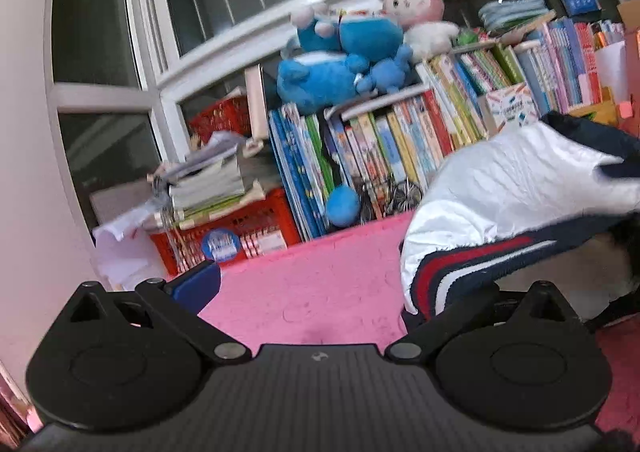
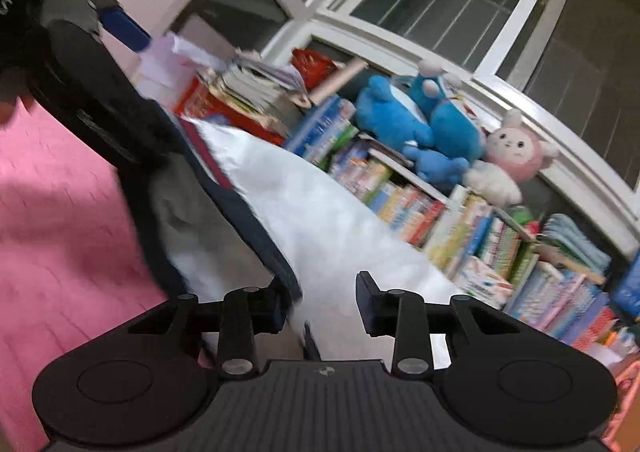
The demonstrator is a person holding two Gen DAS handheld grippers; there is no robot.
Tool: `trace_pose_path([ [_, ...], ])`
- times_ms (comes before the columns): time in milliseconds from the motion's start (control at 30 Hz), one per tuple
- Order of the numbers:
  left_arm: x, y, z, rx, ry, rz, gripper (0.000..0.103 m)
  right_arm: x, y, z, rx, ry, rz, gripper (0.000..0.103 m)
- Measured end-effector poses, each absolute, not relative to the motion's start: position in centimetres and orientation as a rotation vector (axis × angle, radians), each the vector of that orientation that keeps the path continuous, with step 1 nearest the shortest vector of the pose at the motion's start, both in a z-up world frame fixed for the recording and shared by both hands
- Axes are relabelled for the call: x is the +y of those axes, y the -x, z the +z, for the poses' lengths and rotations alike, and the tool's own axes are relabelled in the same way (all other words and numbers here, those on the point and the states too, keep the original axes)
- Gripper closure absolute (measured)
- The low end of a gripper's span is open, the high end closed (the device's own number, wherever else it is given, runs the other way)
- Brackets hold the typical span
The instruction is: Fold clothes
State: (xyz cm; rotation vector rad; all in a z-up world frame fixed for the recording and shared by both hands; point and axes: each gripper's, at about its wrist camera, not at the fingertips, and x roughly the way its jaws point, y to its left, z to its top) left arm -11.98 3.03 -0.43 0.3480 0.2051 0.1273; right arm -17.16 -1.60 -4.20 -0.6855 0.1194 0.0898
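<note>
1. over the pink cover (image 1: 320,292), the white jacket (image 1: 520,192) with its navy, red and white striped hem (image 1: 448,272) hangs lifted and bunched at the right of the left wrist view, not lying flat.
2. the left gripper (image 1: 348,284) has its fingers spread wide; the blue left finger is bare, the right one is hidden by the hem, so i cannot tell if it touches cloth.
3. the right gripper (image 2: 324,304) stands part open with white cloth and a navy edge between its fingers, not visibly pinched.
4. judged: whichever fold is in hand, grip the hem edge squarely, keep both grippers level, and pull the cloth taut.
5. keep clear of the books (image 1: 380,140) behind.
</note>
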Motion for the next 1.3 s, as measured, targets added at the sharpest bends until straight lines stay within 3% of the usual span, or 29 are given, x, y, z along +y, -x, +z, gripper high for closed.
trace_pose_path([
  [233, 3.6, 11.4, -0.2, 0.22, -0.307, 0.125, 0.0, -11.2, 18.0, -4.7, 0.238, 0.752, -0.212, 0.07],
  [333, 3.6, 12.1, 1.3, 0.209, -0.258, 0.023, 0.0, -16.0, 20.2, -2.6, 0.273, 0.612, -0.284, 0.06],
  [467, 1.2, 14.7, 1.8, 0.083, -0.447, 0.026, 0.0, -17.2, 22.5, -2.7, 0.313, 0.554, -0.267, 0.057],
  [667, 2.2, 15.1, -0.1, 0.283, -0.462, -0.129, 0.0, -18.3, 25.6, -3.5, 0.39, 0.48, -0.214, 0.046],
  [900, 5.7, 13.9, -0.3, 0.634, -0.074, -0.577, 0.0, -19.6, 29.1, -4.5, 0.48, 0.393, -0.151, 0.045],
  [967, 7.6, 13.5, 0.6, 0.685, 0.099, -0.742, 0.0, -20.0, 30.3, -3.5, 0.48, 0.324, -0.064, 0.032],
  [1133, 11.4, 12.1, 2.7, 0.649, 0.361, -0.871, 0.0, -21.5, 32.1, 0.6, 0.39, 0.137, 0.089, 0.012],
  [1300, 8.0, 7.9, 4.2, 0.546, 0.184, -0.546, 0.0, -21.6, 27.2, 3.8, 0.262, 0.031, 0.093, 0.001],
])
